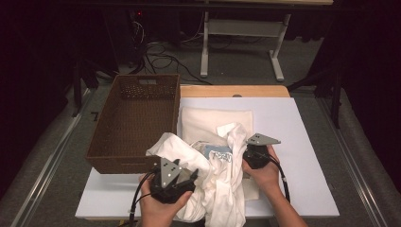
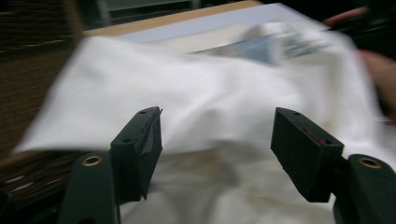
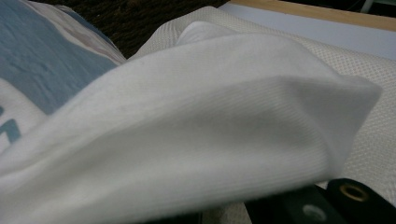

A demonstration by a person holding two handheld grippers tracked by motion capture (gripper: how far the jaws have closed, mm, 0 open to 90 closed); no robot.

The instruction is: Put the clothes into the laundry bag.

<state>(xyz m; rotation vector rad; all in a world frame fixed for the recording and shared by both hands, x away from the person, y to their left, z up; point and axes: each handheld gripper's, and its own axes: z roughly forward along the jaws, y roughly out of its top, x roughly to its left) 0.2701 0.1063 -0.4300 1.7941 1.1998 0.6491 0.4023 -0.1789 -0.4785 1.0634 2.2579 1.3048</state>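
A crumpled white T-shirt (image 1: 215, 182) with a blue print (image 1: 220, 152) lies heaped at the front of the white table top (image 1: 302, 142). My left gripper (image 1: 191, 178) is at the heap's left side. In the left gripper view its jaws stand apart, left gripper (image 2: 217, 123) open, with the blurred shirt (image 2: 201, 88) just beyond them and nothing pinched. My right gripper (image 1: 244, 157) is at the heap's right side, shut on a fold of the T-shirt (image 3: 210, 116) that drapes over its jaws. The blue print (image 3: 42, 60) shows beyond that fold.
A brown wicker basket (image 1: 137, 123) stands on the table's left, close to the heap. A folded cream mesh cloth (image 1: 208, 120) lies flat under and behind the shirt. Bare white surface runs along the right side. Beyond the table are floor cables and a white stand (image 1: 241, 28).
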